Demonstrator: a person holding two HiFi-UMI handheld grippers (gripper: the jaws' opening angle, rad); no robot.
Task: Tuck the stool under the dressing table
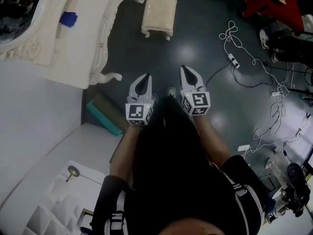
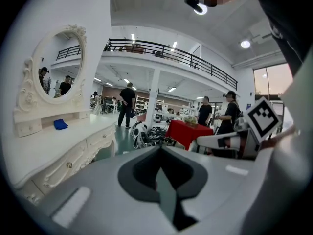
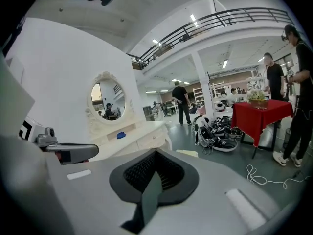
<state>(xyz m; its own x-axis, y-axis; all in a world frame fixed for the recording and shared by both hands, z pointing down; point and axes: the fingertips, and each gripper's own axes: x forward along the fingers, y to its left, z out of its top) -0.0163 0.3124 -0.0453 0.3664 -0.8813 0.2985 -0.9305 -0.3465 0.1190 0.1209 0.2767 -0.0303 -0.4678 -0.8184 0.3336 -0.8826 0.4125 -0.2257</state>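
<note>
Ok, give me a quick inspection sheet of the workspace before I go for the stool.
Surface: dark, glossy floor.
Job's things: cream stool stands on the floor, apart from the white dressing table, not tucked.
Clutter: blue item on the tabletop; teal box by the wall.
Grippers: left hand-held gripper and right hand-held gripper both shut, empty.
Cables: white cables and a power strip on the floor to the person's right.
Surroundings: open hall, people standing, red table.
</note>
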